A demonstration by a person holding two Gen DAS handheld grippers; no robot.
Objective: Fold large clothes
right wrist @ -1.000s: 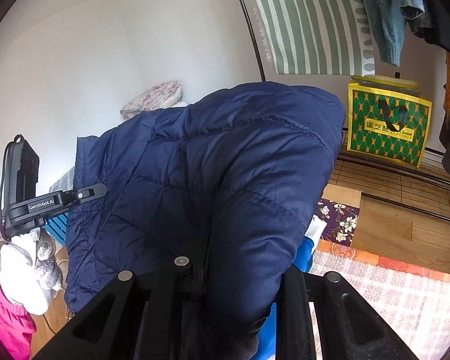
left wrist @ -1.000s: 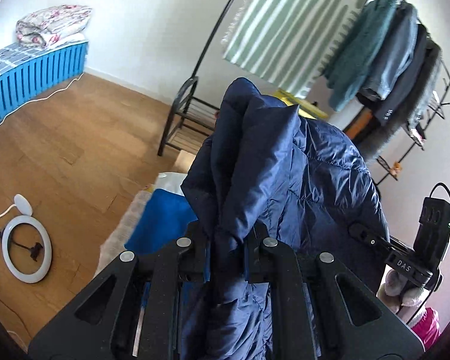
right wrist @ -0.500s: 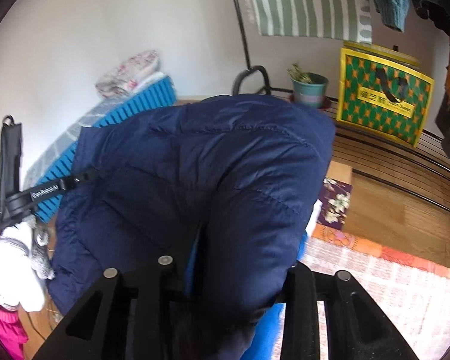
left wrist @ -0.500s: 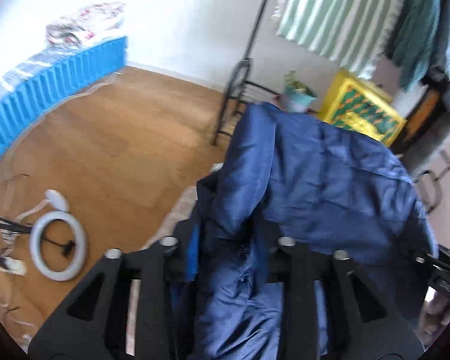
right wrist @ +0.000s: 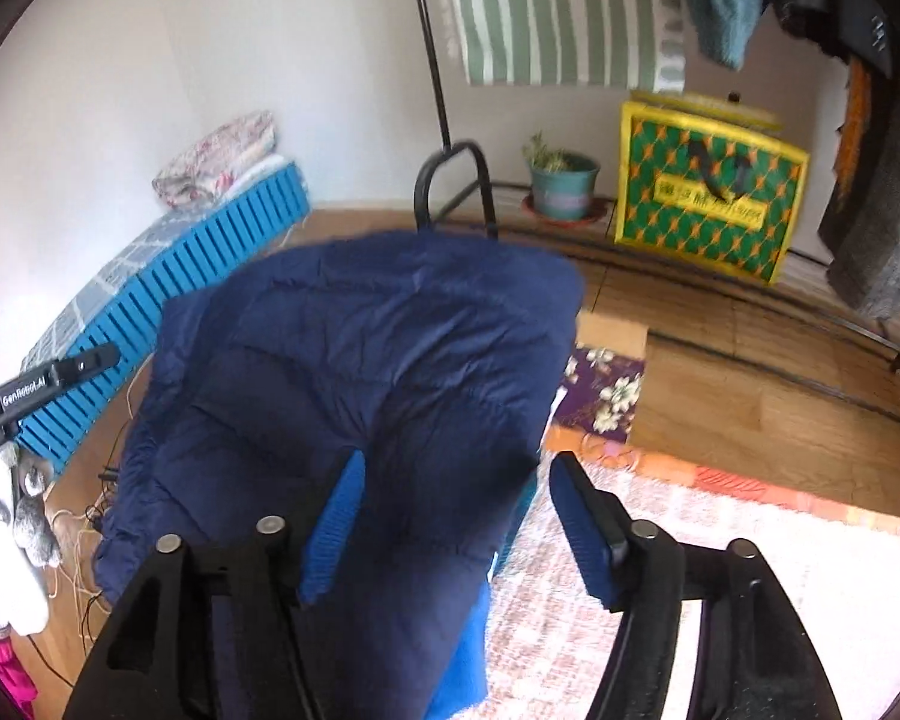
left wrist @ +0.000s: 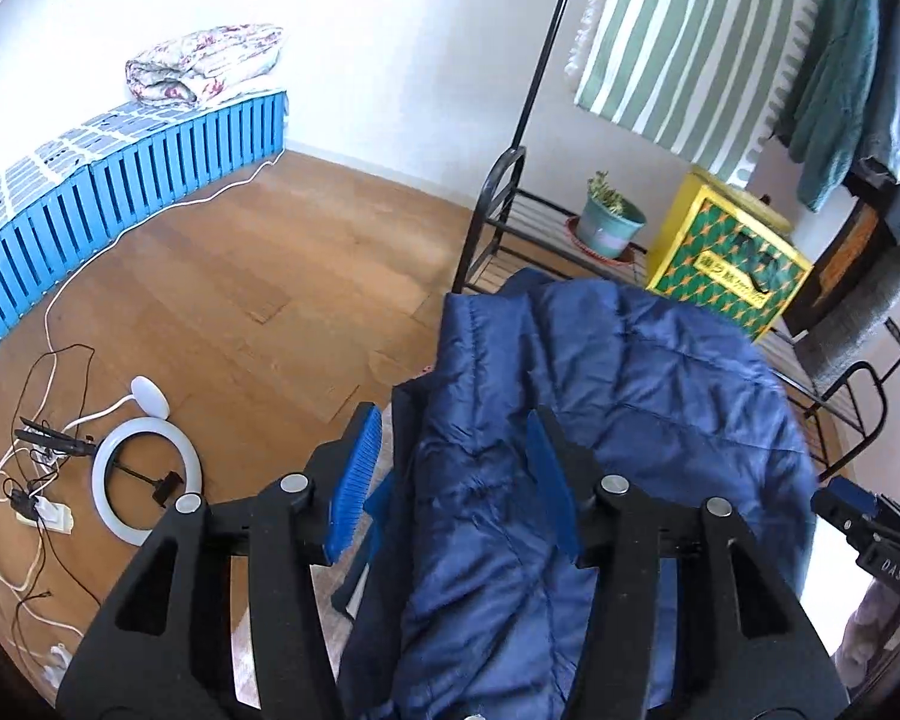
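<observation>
Through the left wrist camera I see a navy quilted puffer jacket, glossy and stitched into soft padded panels, bunched in a rumpled heap over the wooden plank floor. My left gripper has black angular arms with ribbed blue pads; its jaws are opening, and a fold of the jacket lies between them. The right pad touches the cloth, while the left pad stands clear of it, so the grip is released. Beyond the jacket stands a black metal clothes rack with a teal ceramic plant pot and a yellow-and-green patterned woven bag on its low shelf.

Through the right wrist camera the same jacket mounds up matte and dark, its near side draping down between the fingers of my right gripper. Those jaws are opening too, standing wide; the left pad brushes the fabric and the right pad is clear of it, so nothing is clenched. The jacket's right edge overhangs a pale woven rug with an orange border.
</observation>
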